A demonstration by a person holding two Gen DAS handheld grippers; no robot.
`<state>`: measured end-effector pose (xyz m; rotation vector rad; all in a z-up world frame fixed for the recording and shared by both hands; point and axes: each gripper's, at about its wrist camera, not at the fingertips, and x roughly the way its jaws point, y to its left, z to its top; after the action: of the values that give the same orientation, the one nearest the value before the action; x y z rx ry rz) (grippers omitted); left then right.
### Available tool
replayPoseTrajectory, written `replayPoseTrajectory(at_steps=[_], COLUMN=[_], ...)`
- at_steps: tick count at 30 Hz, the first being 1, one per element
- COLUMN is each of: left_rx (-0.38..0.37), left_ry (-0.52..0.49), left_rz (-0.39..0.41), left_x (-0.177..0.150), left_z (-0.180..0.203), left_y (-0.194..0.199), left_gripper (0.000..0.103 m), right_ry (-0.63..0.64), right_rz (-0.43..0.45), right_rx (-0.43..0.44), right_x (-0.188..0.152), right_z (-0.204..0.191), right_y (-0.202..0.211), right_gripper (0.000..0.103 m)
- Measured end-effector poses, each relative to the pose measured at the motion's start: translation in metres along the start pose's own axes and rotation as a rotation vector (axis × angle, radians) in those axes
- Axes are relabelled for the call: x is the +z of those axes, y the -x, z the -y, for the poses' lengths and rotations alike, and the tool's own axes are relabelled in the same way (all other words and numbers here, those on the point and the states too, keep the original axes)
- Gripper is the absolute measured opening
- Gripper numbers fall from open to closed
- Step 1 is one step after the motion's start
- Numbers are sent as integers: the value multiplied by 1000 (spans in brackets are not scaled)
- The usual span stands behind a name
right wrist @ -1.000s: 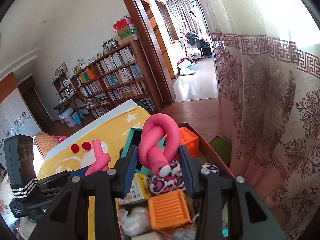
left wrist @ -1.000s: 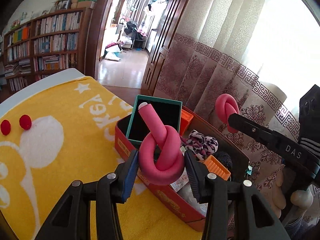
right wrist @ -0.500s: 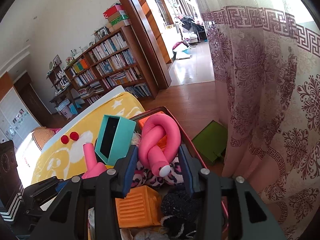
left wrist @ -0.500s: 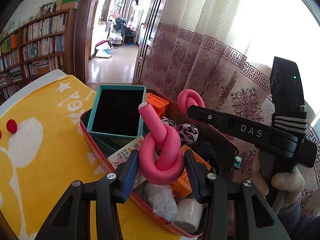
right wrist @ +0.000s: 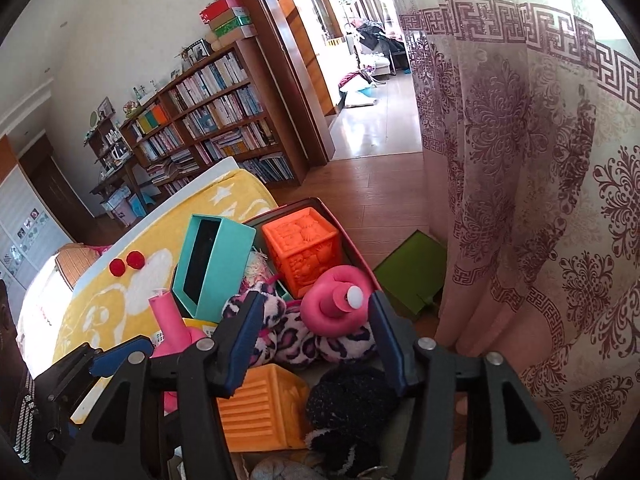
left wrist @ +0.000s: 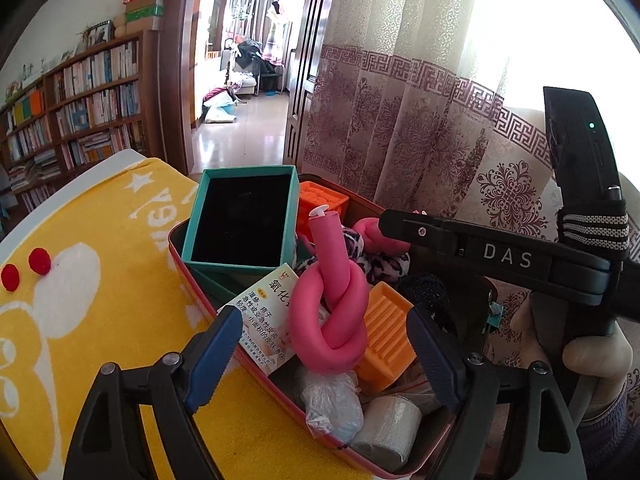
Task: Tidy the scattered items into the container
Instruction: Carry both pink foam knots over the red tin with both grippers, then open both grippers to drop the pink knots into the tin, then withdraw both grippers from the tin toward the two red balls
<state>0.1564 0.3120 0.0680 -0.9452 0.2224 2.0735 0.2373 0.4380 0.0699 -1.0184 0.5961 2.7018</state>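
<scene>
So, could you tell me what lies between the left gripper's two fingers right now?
In the left wrist view, a knotted pink foam roller stands between the left gripper's opening jaws, clear of both pads, resting on the clutter in the red box.

The left black plastic tool [left wrist: 320,354] has blue ribbed pads and silver screws. The right black plastic tool [right wrist: 316,340] bears white "DAS" lettering, a striped strap; a purple knit sleeve [left wrist: 604,440] shows.
</scene>
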Motion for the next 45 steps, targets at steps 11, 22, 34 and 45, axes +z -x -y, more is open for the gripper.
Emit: replayPoseTrajectory(at_steps=[11,22,34,45], left_rx=[63,98,170,221], left_ry=[0,26,115,158], left_rz=[51,50,60,58], left_x=[-1,-14,-40,-63], left_z=[-11,-24,-68,-109], left_y=[17,26,51,72], left_gripper=[86,86,86,86], right_ry=[74,198,330,342], right_rz=[7,-15,-39,-49], right_rx=[-49,-80,-26,43], right_x=[-9,-24,-41,-51], right_z=[-8,-28,-84,-134], right_y=[19,42,42,29], right_gripper=[64,72,77,77])
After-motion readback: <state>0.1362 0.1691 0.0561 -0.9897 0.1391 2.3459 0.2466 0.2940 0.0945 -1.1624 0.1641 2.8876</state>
